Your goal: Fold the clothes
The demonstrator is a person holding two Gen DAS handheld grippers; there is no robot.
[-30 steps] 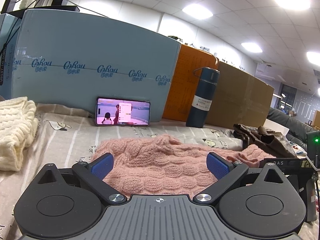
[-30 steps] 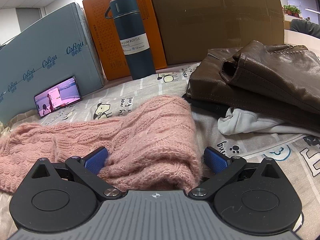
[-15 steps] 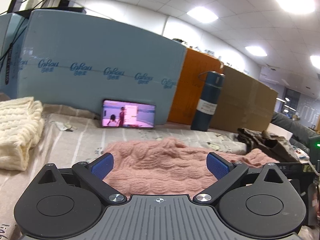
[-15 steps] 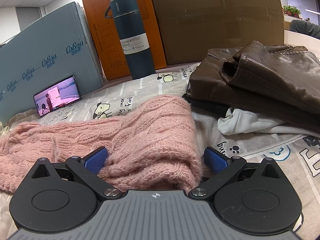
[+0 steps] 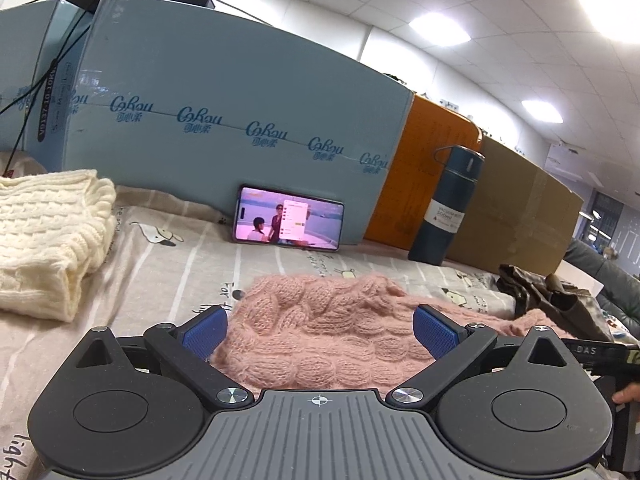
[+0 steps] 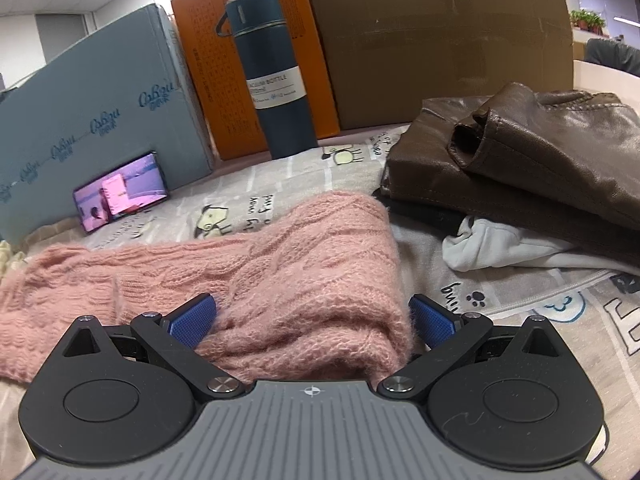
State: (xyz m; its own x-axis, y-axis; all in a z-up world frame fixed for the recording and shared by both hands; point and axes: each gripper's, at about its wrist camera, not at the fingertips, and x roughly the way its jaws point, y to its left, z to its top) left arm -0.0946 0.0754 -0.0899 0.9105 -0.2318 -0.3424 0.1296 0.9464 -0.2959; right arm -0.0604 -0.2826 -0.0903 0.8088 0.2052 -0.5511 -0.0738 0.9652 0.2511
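Left gripper [image 5: 320, 326] sits bottom centre of the left wrist view w/ both blue pads spread wide apart, nothing clamped; the pink knit sweater [image 5: 332, 332] lies between & just ahead of them, mid-lower frame, bunched on a cartoon-print sheet [image 5: 168, 276]. Can't tell if the pads touch the knit.

Right gripper [image 6: 312, 320] is bottom centre of the right wrist view, pads also wide apart. A thick folded end of the pink knit sweater [image 6: 280, 264] fills the gap between them & runs off to the left edge of the frame; right pad sits just beside the fold's edge, left pad over the knit.

Other stuff: cream knit [image 5: 44, 240] folded at left edge of the left view. Phone [image 5: 289, 220] w/ lit screen leans on a blue box [image 5: 224, 120], centre. Dark blue bottle [image 6: 276, 76] stands upright, upper centre of the right view, in front of an orange box [image 6: 208, 56] & next to a brown carton [image 6: 440, 36]. Brown leather jacket [image 6: 520, 160] piled at right, on top of a white garment [image 6: 496, 248], near the sweater's end but apart from it
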